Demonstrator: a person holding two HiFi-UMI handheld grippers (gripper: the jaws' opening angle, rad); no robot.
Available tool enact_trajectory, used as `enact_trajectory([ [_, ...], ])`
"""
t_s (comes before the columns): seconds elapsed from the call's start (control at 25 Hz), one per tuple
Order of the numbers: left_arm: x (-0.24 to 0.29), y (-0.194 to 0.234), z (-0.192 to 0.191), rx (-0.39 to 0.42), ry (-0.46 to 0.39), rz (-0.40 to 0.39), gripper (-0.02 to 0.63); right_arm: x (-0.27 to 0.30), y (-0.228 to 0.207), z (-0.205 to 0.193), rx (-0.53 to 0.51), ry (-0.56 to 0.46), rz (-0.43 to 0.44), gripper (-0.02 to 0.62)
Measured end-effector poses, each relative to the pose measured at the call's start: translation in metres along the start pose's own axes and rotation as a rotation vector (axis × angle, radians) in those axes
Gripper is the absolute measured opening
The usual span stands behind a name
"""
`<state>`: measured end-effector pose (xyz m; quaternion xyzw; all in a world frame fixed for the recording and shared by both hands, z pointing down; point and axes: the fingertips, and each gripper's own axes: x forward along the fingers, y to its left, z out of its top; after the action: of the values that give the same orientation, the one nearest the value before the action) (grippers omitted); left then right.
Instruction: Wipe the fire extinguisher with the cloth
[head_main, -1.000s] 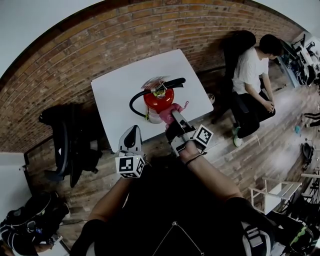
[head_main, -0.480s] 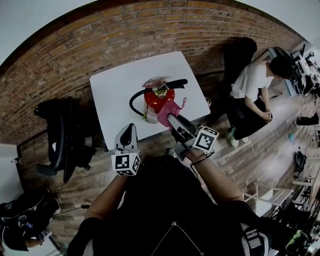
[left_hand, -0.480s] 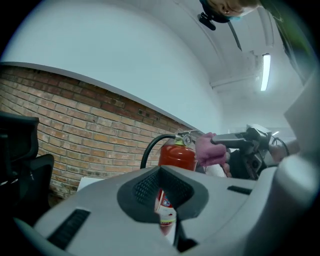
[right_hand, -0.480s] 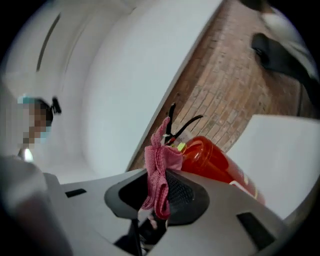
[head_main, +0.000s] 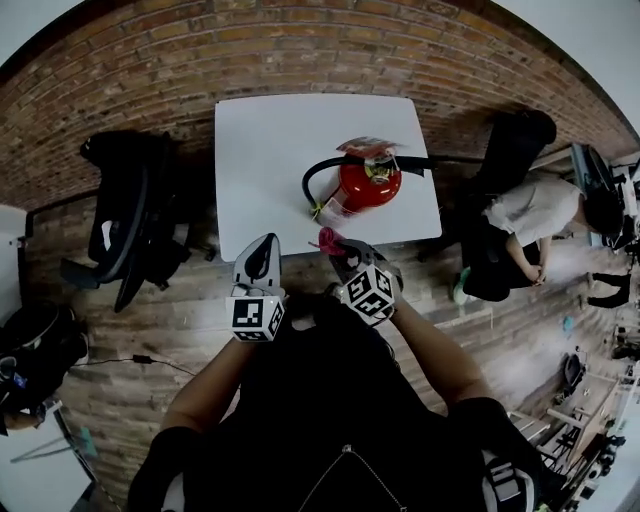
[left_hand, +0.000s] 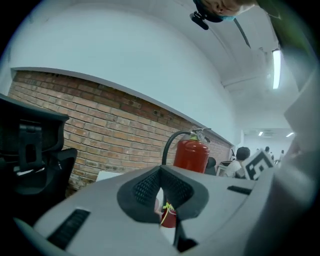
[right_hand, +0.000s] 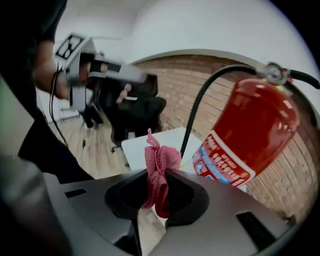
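Pulled back from the fire extinguisher (head_main: 368, 186), the right gripper (head_main: 335, 250) now hangs at the tabletop (head_main: 270, 150) edge, pinching the cloth (head_main: 328, 240) clear of the extinguisher at its 1 o'clock. At its 9 o'clock, the left gripper (head_main: 262, 250) is pressed together, empty. Wiping looks paused.

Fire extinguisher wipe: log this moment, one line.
right gripper shut on pink cloth | cloth off fire extinguisher | left gripper shut, empty | extinguisher upright on table

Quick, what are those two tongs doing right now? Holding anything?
Left tongs: closed, nothing between them.
Right tongs: closed on the pink cloth.
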<state>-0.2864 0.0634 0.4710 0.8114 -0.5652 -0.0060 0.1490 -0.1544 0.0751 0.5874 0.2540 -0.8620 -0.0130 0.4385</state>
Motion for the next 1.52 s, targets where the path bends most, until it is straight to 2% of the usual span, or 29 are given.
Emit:
enact_trajectory([
  [0.12,-0.010,0.020,-0.005,-0.004,-0.001,0.030,0.029,0.048,0.010,-0.034,-0.153,0.124,-0.017,0.101],
  [0.28,-0.039,0.044,-0.021,-0.025,0.034,0.113,0.031,0.093,0.026,-0.077,-0.257,0.246,0.008,0.101],
  [0.48,-0.061,0.074,-0.036,-0.038,0.049,0.179,0.030,0.140,0.023,-0.114,-0.318,0.328,-0.011,0.101],
  [0.76,-0.083,0.112,-0.048,-0.024,0.078,0.229,0.031,0.180,0.016,-0.132,-0.361,0.388,-0.064,0.101],
  [1.08,-0.077,0.121,-0.042,0.006,0.094,0.181,0.031,0.171,-0.002,-0.122,-0.353,0.379,-0.228,0.100],
  [1.52,-0.048,0.108,-0.027,0.018,0.077,0.073,0.030,0.138,-0.017,-0.097,-0.303,0.375,-0.304,0.100],
])
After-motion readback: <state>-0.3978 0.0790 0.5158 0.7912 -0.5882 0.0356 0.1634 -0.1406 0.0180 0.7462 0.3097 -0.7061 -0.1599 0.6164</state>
